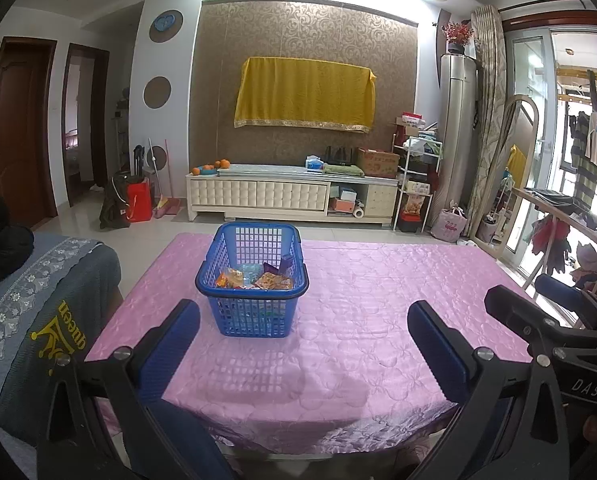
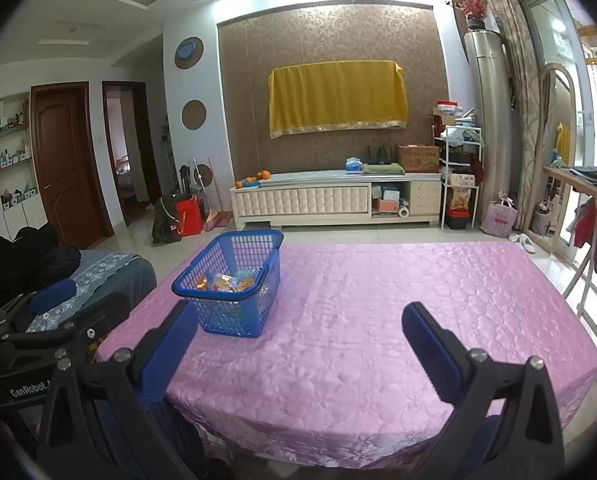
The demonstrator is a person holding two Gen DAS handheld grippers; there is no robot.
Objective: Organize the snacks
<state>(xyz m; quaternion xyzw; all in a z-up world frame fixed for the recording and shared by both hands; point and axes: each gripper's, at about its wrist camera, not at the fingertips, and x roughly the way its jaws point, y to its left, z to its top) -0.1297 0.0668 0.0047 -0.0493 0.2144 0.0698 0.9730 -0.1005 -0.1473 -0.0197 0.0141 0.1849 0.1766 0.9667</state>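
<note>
A blue plastic basket (image 1: 254,316) stands on the pink tablecloth (image 1: 358,300) near the table's left side; it also shows in the right wrist view (image 2: 234,312). Several snack packets (image 1: 254,278) lie inside it, orange and purple ones among them; they also show in the right wrist view (image 2: 228,282). My left gripper (image 1: 302,316) is open and empty, held over the table's near edge just short of the basket. My right gripper (image 2: 298,316) is open and empty, to the right of the basket. In the left wrist view the right gripper's body (image 1: 554,332) shows at the right edge.
A chair with a grey embroidered cover (image 1: 38,312) stands at the table's left side. A white TV cabinet (image 1: 290,196) lines the far wall. A clothes rack (image 1: 570,236) stands to the right of the table.
</note>
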